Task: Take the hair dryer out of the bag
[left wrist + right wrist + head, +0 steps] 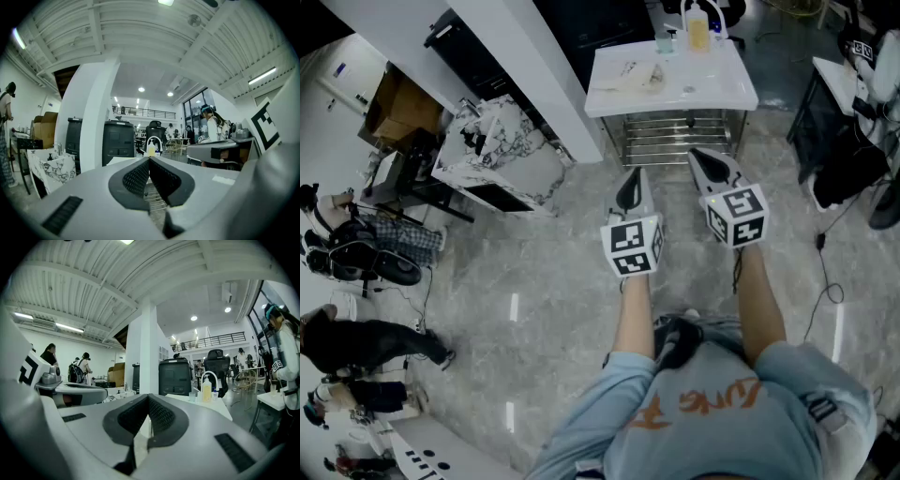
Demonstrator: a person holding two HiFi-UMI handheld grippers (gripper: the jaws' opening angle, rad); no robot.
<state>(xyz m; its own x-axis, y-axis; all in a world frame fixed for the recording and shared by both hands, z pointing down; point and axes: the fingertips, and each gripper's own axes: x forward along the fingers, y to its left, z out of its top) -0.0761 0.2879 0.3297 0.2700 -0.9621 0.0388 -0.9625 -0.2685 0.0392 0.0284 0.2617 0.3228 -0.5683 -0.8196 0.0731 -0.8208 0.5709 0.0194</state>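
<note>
Left gripper [630,187] and right gripper [711,167] are both clenched shut on nothing, well short of the table [722,91], and I can't spot the bag or dryer yet, so step closer and open up before reaching.

Pale flat things [642,75] near the left edge of the white table [712,94] are too small to identify. The person's shirt [712,412] runs off the picture's bottom edge.
</note>
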